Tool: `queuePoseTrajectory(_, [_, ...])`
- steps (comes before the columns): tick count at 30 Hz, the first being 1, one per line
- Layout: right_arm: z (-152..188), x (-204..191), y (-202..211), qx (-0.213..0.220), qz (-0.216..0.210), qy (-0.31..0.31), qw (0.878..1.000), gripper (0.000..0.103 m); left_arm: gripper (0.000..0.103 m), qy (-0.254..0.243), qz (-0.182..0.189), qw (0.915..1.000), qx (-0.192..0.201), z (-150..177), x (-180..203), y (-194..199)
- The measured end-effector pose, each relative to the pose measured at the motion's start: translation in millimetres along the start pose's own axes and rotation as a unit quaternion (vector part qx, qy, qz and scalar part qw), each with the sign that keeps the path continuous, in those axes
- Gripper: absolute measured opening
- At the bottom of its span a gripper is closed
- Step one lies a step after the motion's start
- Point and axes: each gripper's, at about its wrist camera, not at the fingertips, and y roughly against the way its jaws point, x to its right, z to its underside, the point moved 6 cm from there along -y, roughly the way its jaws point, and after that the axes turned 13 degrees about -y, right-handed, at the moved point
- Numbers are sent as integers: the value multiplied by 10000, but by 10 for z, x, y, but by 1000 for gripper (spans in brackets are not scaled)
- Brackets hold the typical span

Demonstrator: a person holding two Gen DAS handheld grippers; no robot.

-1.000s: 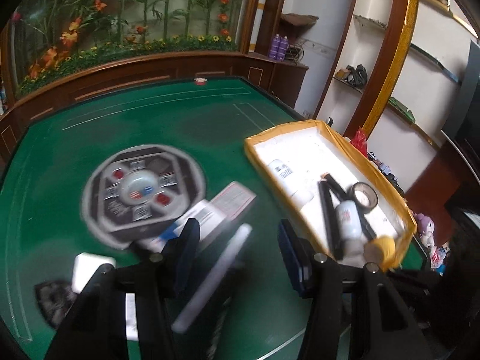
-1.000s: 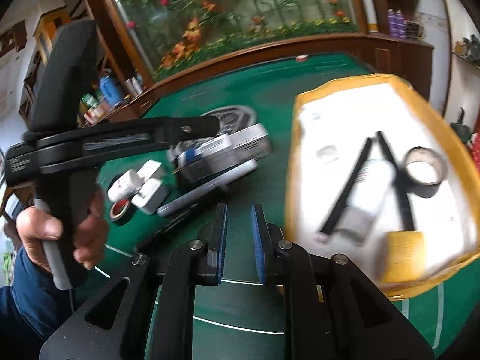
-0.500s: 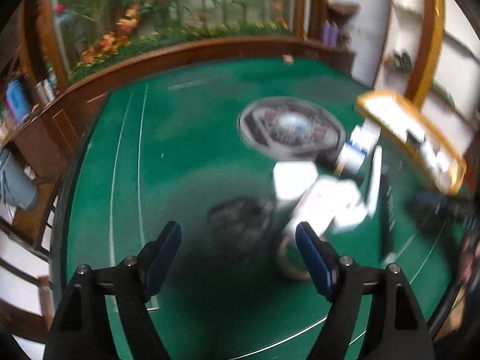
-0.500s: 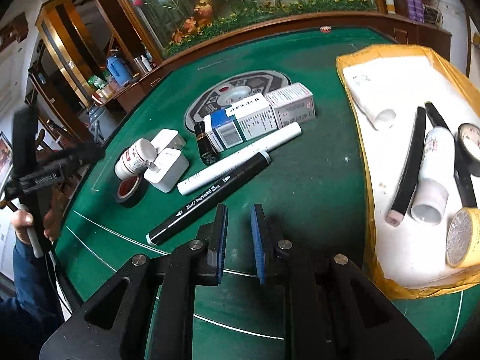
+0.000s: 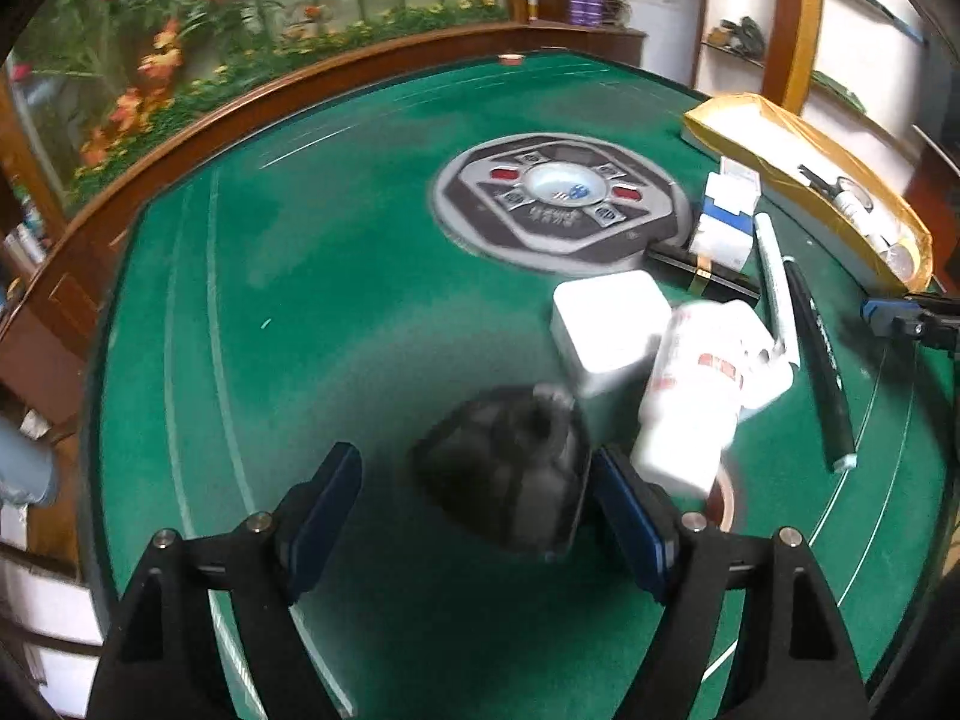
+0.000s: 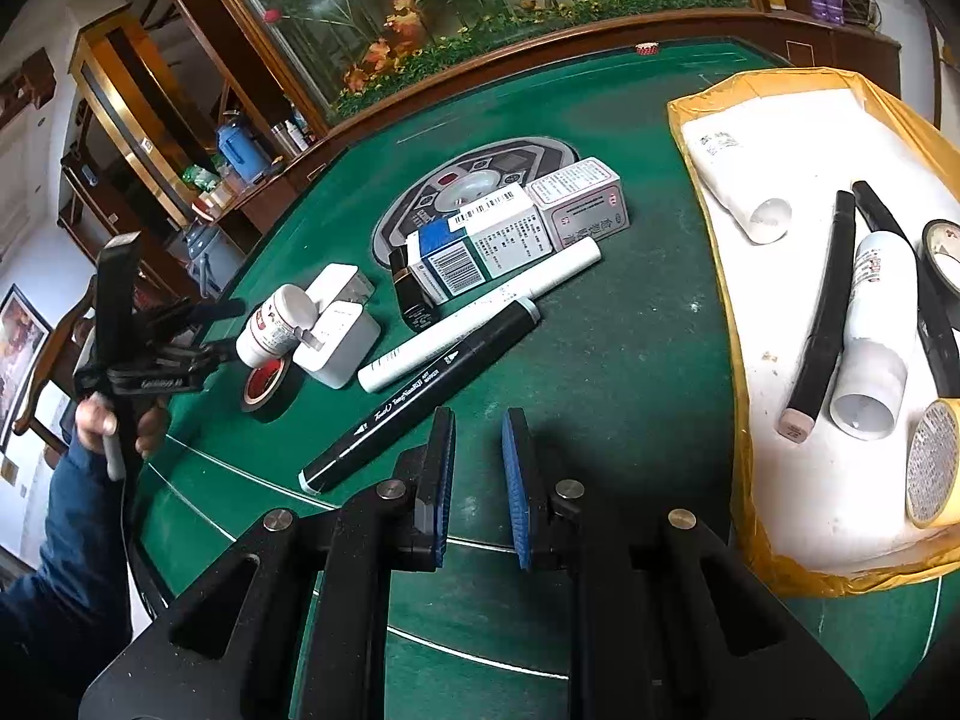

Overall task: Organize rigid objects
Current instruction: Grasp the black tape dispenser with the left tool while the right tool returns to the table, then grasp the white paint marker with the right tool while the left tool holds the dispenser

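So our left tool [image 5: 477,513] sits wide apart by the pill bottle [image 6: 275,324] and tape roll [image 6: 264,383] near the worktop's [image 6: 630,324] left edge, while the right tool [image 6: 478,483] stays pinched together, empty, beside the tray [image 6: 744,480].

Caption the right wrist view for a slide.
Shut right claw hovers over green table between black marker and yellow-rimmed tray.
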Motion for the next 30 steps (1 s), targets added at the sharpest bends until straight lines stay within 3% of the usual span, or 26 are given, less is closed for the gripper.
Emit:
queuePoseTrajectory(4, [-2,-1,-8,18,34,-22,10000,16,80,20,46,10000,-19,-88,-34,-147])
queuePoseTrajectory(7, [2,8,15,31,71,-16,10000,16,77,479,161,9987,-31,-54,-94,-275])
queuePoseTrajectory(9, [-2,17,23,53,108,-38,9999,16,68,595,62,9982,-101,-1,-84,-223])
queuePoseTrajectory(15, [-11,25,-31,-16,332,-182,9993,16,68,1160,-233,9928,-209,232,-25,-32])
queuePoseTrajectory(19, [55,-167,-260,-402,293,-208,9985,16,68,1206,-313,9921,-167,245,-21,-35])
queuePoseTrajectory(26, [5,-446,-510,-359,656,-268,9968,25,68,1226,-353,9918,-103,241,-16,-45])
queuePoseTrajectory(30, [-36,-516,-498,-277,566,-486,9968,26,68,1230,-351,9917,-100,255,-10,-35])
